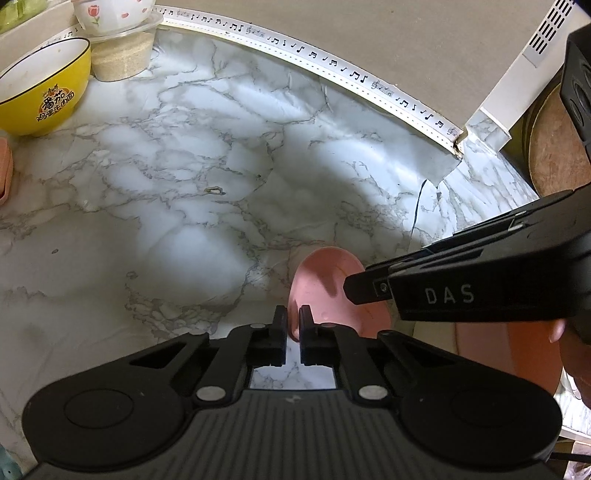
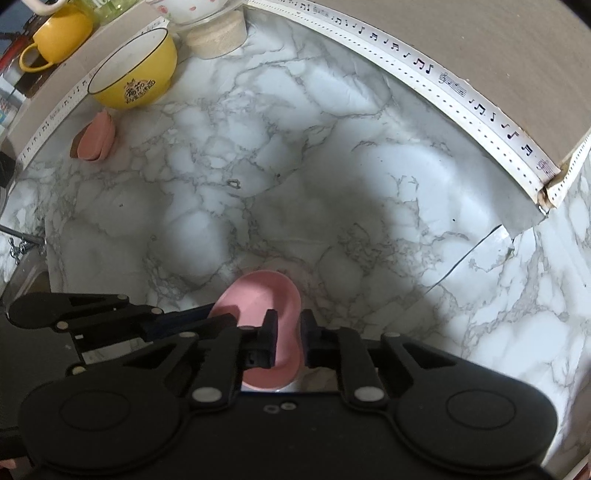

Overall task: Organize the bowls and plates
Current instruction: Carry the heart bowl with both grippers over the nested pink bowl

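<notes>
Both grippers, left [image 1: 293,319] and right [image 2: 289,326], pinched the pink dish [image 2: 258,299]; only the right view showed a yellow mug [image 2: 61,35].

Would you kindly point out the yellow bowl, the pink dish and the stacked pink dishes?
yellow bowl [image 2: 135,79], right wrist view, on its outer wall above the print.
pink dish [image 2: 258,299], right wrist view, on its inner surface.
stacked pink dishes [image 2: 94,142], right wrist view, on the nearest dish's underside.
</notes>
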Tool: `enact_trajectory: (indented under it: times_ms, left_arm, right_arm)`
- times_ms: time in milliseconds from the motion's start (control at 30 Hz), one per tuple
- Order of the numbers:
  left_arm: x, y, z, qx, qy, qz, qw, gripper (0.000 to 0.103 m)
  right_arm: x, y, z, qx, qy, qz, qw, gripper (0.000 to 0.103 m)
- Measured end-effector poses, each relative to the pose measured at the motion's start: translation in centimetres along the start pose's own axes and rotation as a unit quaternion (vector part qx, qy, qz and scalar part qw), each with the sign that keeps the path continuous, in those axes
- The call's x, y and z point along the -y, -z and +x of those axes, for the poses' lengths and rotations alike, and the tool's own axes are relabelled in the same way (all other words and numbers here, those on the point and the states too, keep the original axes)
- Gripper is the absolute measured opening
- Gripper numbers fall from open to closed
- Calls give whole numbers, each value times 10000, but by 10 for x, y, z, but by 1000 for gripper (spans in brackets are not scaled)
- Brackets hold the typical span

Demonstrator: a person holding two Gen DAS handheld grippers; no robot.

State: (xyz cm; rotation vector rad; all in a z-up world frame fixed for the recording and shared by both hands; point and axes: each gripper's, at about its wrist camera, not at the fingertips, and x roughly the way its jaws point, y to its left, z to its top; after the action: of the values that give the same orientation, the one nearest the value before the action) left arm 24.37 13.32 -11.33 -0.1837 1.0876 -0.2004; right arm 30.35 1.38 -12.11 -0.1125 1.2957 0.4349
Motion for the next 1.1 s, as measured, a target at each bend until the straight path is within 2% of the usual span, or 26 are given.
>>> enact_trajectory:
  times_ms: [100,500,900,1100]
  left_arm:
    - [1,0,0,-2,-22,-21,10000,5]
    - [1,-1,-24,178,-45,-72,9998,5]
    - [44,-18,-94,659,-200,242,9973,5]
    - [76,-14,-107,724,-100,450,9963,5]
  right_arm:
    - [-3,1,1,31,80,-74,9999,6]
    - [-9,2,-24,399,-38,-191,9990,5]
    - [-2,15,-109,1102,-290,-140,9934,4]
    - [16,35,-145,1314,-313,-80,9908,4]
